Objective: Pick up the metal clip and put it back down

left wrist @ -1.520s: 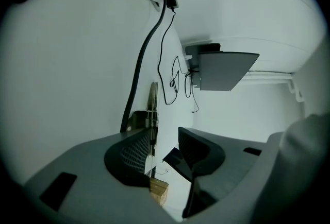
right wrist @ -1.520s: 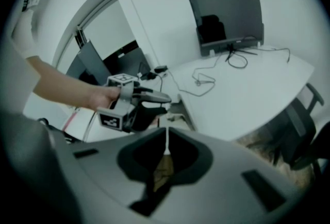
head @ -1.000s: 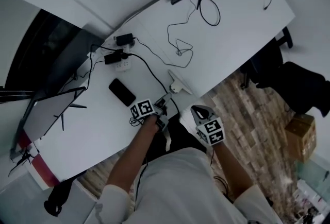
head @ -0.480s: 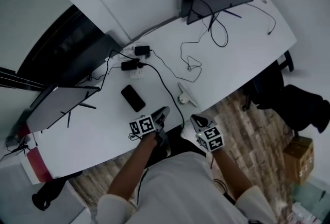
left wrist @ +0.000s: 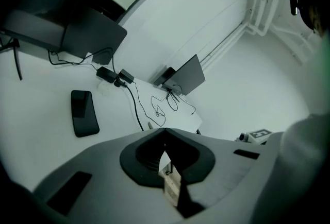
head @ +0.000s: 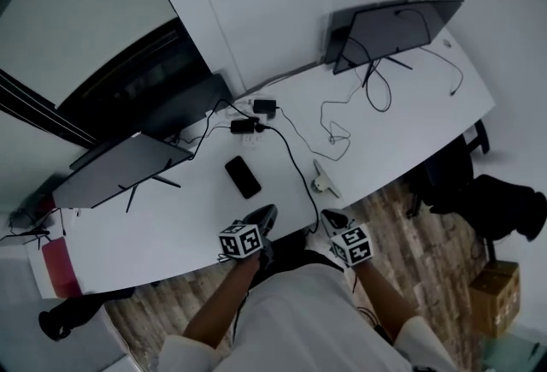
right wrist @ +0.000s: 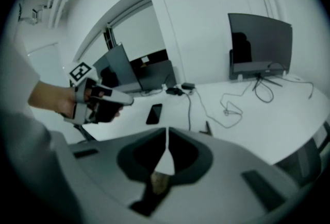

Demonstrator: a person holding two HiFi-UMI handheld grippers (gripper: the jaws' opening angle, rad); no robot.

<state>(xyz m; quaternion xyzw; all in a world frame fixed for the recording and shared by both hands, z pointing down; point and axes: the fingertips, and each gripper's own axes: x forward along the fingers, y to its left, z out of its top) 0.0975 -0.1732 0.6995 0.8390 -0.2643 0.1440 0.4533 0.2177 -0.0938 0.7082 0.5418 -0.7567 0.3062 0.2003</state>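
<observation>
Since a second ago my left gripper (head: pixel 266 214) has drawn back from the metal clip (head: pixel 323 181) to the near edge of the white desk (head: pixel 171 225). Its jaws have gone from wide apart to pressed together with nothing between them. My right gripper (head: pixel 330 217) hangs just off that same edge, jaws also together and empty.

The clip lies flat on the desk to the right of the black phone (head: pixel 244 177), close to the front edge and clear of both grippers. Beyond the phone sits a white power strip (head: pixel 248 126) with black plugs. A dark cable (head: pixel 295 165) runs from it, past the phone's right side, toward me. One monitor (head: pixel 120 169) stands to the phone's left and another (head: pixel 393 30) far off to its right, near the white wall (head: pixel 282 2). Loose thin cables lie in front of the right one. Wood-patterned floor (head: pixel 410 221) shows past the desk's curved edge, with a cardboard box (head: pixel 491 298) on it.
</observation>
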